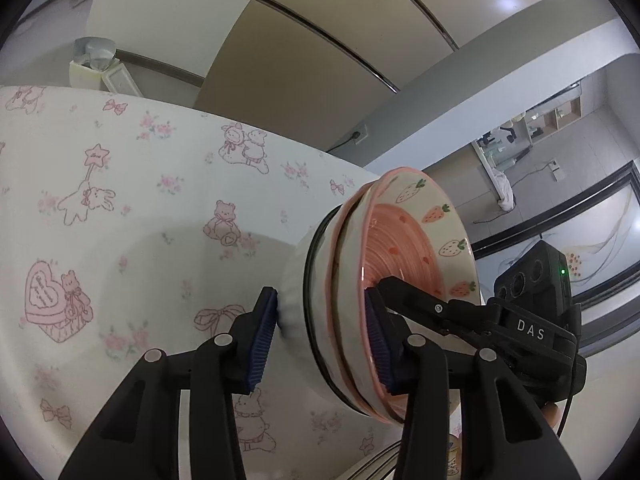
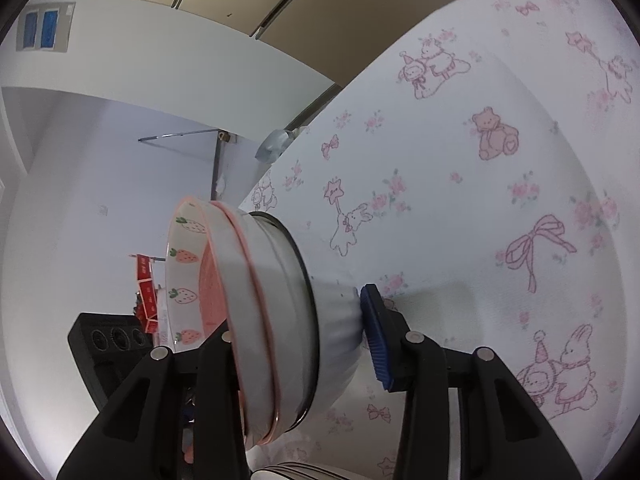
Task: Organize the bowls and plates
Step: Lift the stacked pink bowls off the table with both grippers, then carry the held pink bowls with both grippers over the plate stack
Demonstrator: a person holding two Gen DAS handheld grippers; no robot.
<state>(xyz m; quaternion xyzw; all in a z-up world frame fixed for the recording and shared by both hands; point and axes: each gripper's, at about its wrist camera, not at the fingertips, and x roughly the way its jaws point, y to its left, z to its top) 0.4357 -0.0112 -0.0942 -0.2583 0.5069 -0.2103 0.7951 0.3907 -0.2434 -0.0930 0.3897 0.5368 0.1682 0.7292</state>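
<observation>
A stack of nested bowls [image 1: 344, 280] with pink rims, a strawberry and carrot pattern inside and a white ribbed bowl at the bottom is held on its side above the table. My left gripper [image 1: 320, 344] is shut on the stack, one blue pad on the base, the other inside the top bowl. My right gripper [image 2: 300, 344] grips the same bowl stack [image 2: 260, 312] from the opposite side, one pad on the ribbed base. The other finger is hidden behind the rims. The right gripper's body [image 1: 532, 328] shows in the left wrist view.
The table carries a white cloth [image 1: 120, 208] with pink bears, bows and flowers, also in the right wrist view [image 2: 480, 200]. Stacked plate rims [image 2: 296, 472] show at the bottom edge. A beige fridge [image 1: 320, 40] stands behind the table.
</observation>
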